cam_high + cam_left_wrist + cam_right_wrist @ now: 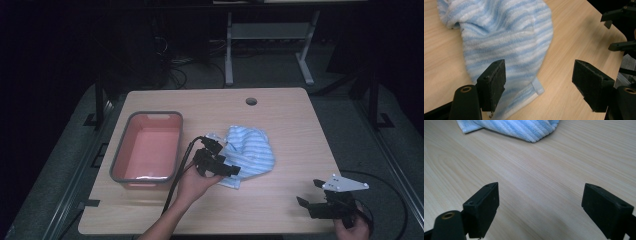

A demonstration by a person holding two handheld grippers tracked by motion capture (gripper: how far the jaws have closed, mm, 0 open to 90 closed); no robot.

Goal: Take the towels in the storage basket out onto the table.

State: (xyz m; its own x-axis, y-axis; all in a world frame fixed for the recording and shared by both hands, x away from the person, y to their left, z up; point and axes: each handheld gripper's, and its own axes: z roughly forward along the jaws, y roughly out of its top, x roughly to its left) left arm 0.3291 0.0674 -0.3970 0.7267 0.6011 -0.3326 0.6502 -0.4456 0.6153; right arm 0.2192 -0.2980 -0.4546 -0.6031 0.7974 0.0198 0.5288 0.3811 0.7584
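Blue-and-white striped terry cloth towel (249, 154): crumpled, loosely bunched, lying flat-ish mid-table; one hemmed corner points toward the near edge; just right of the basin.

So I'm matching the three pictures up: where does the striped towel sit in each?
High view: the towel lies mid-table, right of the bin, at the left gripper.
Left gripper view: upper left, running down behind the left-hand jaw.
Right gripper view: along the top edge, far from the jaws.
Shared landmark: the table, pale wood in all three.
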